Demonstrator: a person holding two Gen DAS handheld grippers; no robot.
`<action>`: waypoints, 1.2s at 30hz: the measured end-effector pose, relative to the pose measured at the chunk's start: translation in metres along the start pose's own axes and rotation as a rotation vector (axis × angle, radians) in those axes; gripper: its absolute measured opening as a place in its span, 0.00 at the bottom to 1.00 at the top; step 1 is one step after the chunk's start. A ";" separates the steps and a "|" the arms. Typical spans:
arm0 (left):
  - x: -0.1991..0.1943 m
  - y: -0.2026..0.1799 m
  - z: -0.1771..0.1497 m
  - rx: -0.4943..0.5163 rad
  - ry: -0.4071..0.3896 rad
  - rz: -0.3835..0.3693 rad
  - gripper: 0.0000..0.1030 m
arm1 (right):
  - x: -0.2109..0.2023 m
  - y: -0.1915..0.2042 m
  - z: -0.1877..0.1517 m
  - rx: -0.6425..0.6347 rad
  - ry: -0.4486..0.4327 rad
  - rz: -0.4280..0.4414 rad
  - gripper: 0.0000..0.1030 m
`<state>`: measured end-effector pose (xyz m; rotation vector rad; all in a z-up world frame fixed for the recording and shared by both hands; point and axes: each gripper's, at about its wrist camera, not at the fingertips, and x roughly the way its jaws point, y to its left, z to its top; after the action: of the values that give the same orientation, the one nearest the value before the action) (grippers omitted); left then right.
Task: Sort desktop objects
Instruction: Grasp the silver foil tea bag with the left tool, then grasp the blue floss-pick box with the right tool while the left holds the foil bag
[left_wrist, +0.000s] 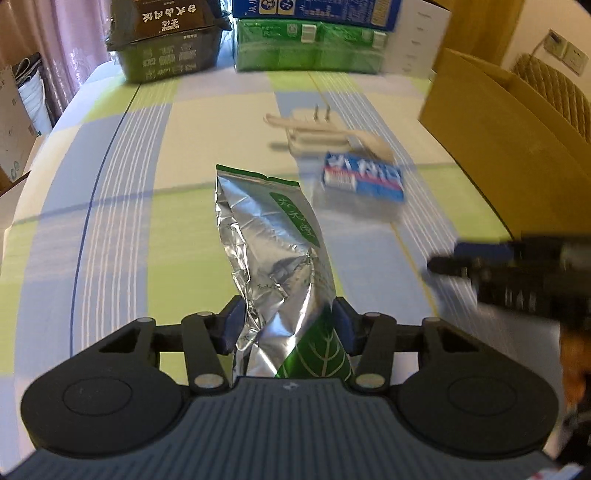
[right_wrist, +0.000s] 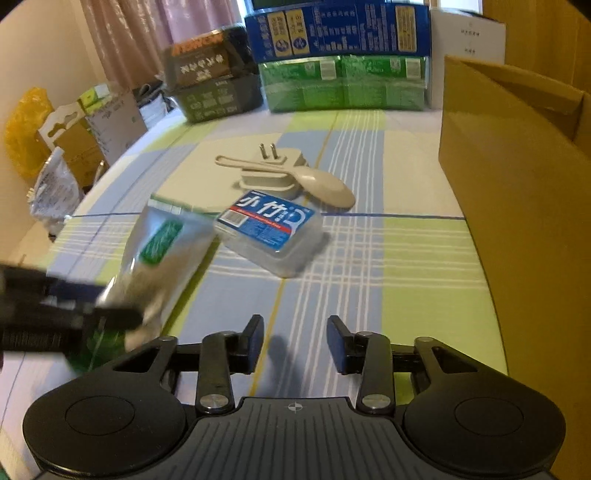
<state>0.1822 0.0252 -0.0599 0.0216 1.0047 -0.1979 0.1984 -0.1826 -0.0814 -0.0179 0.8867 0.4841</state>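
My left gripper (left_wrist: 288, 325) is shut on a silver foil pouch with green leaf print (left_wrist: 269, 258), held above the checked tablecloth; the same pouch (right_wrist: 162, 251) shows blurred at the left of the right wrist view. Beyond it lie a clear box with a blue label (left_wrist: 364, 177) (right_wrist: 267, 229), a beige spoon (left_wrist: 332, 134) (right_wrist: 325, 184) and a white plug adapter (left_wrist: 314, 125) (right_wrist: 273, 173), the spoon resting across the adapter. My right gripper (right_wrist: 295, 343) is open over the cloth with nothing between its fingers; it appears blurred at the right edge (left_wrist: 517, 273).
A tall brown cardboard box (left_wrist: 498, 122) (right_wrist: 517, 184) stands along the right side. At the back are a dark green carton (left_wrist: 170, 55) (right_wrist: 214, 92), green packs under a blue box (left_wrist: 310, 48) (right_wrist: 343, 81). Bags and cartons crowd the floor at left (right_wrist: 55, 155).
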 end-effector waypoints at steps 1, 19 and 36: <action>-0.005 0.000 -0.006 0.000 0.000 0.011 0.45 | -0.004 0.001 -0.001 -0.007 -0.012 0.002 0.54; -0.001 0.034 0.006 -0.043 -0.063 0.017 0.74 | 0.045 0.018 0.042 -0.325 -0.054 0.030 0.83; 0.018 0.027 0.010 0.000 -0.034 0.023 0.79 | 0.067 0.012 0.047 -0.281 0.084 0.063 0.55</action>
<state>0.2051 0.0482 -0.0718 0.0299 0.9699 -0.1763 0.2638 -0.1354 -0.0989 -0.2692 0.8969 0.6683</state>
